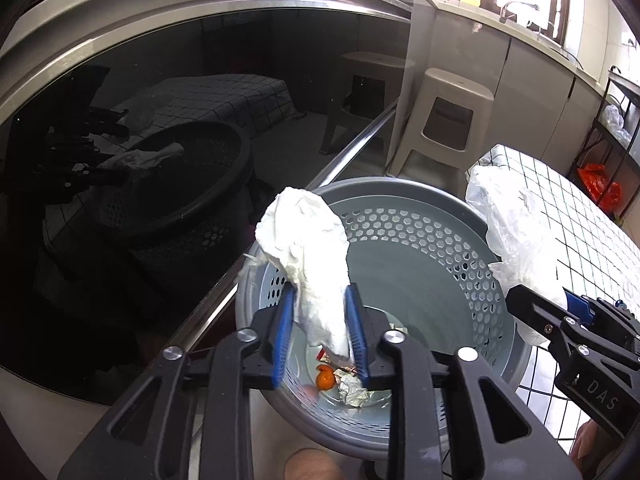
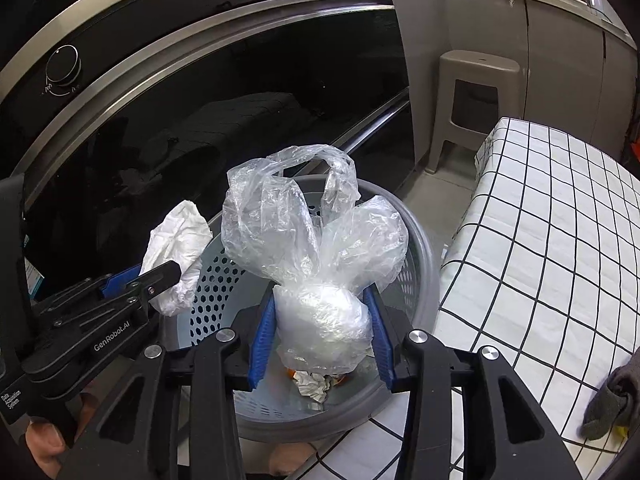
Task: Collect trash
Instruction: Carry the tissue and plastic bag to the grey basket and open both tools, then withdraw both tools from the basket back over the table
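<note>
A crumpled white paper towel (image 1: 316,264), soft and wrinkled, is seen standing up between the blue ribbed pads of the left gripper (image 1: 320,336); the pads lie along its sides, but whether they press on it cannot be told. A crinkled, clear plastic bag (image 2: 308,248), bunched into a glossy lump with loose loops above, is seen between the blue pads of the right gripper (image 2: 322,344); a gap is visible on each side, so the jaws stand apart around it. Both items are held over the mouth of a round grey plastic basket (image 1: 416,208) with hexagonal perforations in its wall. On the basket's floor lie a ball of crumpled paper (image 1: 352,390) and an orange scrap (image 1: 325,380). To the right, the basket's rim is touched by a white cloth with a black grid pattern (image 2: 552,240), draped over a flat surface. To the left, the rim is close to a dark, reflective glass oven door (image 2: 200,100) with a steel handle bar. Farther back, a beige plastic stool (image 2: 472,100) stands on open floor beside pale cabinets
</note>
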The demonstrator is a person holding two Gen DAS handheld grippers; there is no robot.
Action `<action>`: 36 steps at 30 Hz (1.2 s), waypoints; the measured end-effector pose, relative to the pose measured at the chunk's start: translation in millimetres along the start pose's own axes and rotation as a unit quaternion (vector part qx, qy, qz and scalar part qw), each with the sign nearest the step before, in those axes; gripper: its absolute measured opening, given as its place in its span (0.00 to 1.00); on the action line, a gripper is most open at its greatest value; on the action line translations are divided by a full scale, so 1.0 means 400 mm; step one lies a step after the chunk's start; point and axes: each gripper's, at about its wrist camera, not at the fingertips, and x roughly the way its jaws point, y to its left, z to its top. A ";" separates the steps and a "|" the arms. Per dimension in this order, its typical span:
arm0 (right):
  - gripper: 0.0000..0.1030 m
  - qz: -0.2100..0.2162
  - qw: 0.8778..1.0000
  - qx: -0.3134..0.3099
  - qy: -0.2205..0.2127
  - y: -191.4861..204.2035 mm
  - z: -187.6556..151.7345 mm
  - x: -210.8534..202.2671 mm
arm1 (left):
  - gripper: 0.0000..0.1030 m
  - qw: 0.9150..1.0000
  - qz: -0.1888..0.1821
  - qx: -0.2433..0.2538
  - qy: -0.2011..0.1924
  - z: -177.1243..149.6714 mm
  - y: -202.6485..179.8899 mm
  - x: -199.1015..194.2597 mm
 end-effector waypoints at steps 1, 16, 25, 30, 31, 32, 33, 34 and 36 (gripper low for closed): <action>0.46 0.000 1.000 0.000 0.000 0.000 0.001 0.000 | 0.32 1.000 0.000 -0.001 -0.001 0.000 0.001 -0.001; 0.62 0.000 1.000 0.005 -0.008 0.006 -0.010 -0.025 | 0.57 1.000 0.006 -0.009 -0.005 0.001 0.006 -0.006; 0.62 -0.001 1.000 0.016 -0.007 0.000 -0.034 -0.039 | 0.66 1.000 0.005 -0.009 -0.011 0.003 0.003 -0.013; 0.62 -0.005 1.000 0.025 -0.005 -0.007 -0.076 -0.069 | 0.76 1.000 0.004 -0.003 -0.024 0.000 -0.010 -0.029; 0.62 -0.008 1.000 0.027 -0.006 -0.010 -0.086 -0.076 | 0.77 1.000 0.002 -0.002 -0.026 -0.001 -0.014 -0.032; 0.62 -0.010 0.999 0.030 -0.006 -0.012 -0.097 -0.084 | 0.78 1.000 0.000 -0.001 -0.027 -0.002 -0.018 -0.035; 0.62 -0.010 0.999 0.034 -0.007 -0.017 -0.109 -0.094 | 0.79 1.000 -0.002 0.002 -0.028 -0.003 -0.026 -0.038; 0.62 -0.011 0.999 0.038 -0.009 -0.021 -0.124 -0.105 | 0.79 1.000 -0.004 0.004 -0.029 -0.006 -0.032 -0.042; 0.63 -0.012 0.999 0.049 -0.014 -0.035 -0.150 -0.129 | 0.80 0.999 -0.008 0.011 -0.031 -0.010 -0.047 -0.050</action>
